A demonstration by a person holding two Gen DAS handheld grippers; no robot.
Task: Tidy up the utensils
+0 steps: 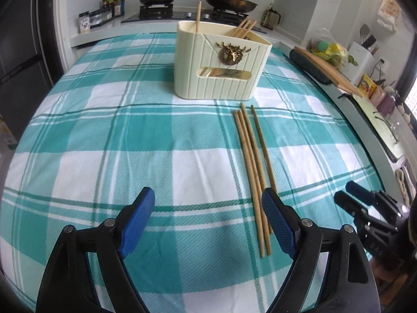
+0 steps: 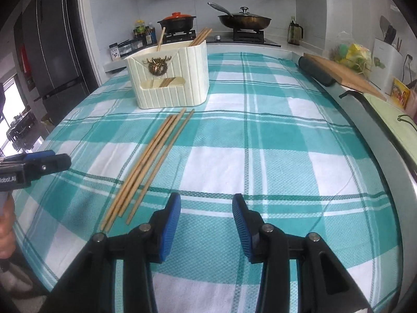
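**Both jaws open, four chopsticks loose on the cloth**

Left gripper (image 1: 208, 221): jaws spread wide, nothing between them. Blue ribbed pads on black plastic arms with metal pivot pins. Its right pad sits just over the near ends of the loose chopsticks (image 1: 254, 172); contact can't be judged.

Right gripper (image 2: 206, 225): jaws parted too, narrower gap, empty. The sticks lie just left of its left finger.

Loose chopsticks: four thin, round, pale wooden sticks lying nearly parallel on a teal-and-white plaid cloth (image 1: 109, 140) with a woven waffle texture, tips pointing at the holder.

Holder (image 1: 221, 62): cream ribbed plastic box, rounded corners, brass stag emblem, slot window low on the front. More chopsticks stand inside, leaning out of the top.

View differences: the left camera catches the right gripper at its right edge; the right camera shows the left gripper at far left plus a dark fridge (image 2: 52, 52).

Beyond the cloth: stove, orange-lidded black pot (image 2: 177, 22), lidded wok (image 2: 243, 19), sauce bottles. Along the right side of the counter: wooden cutting board (image 2: 344, 73).
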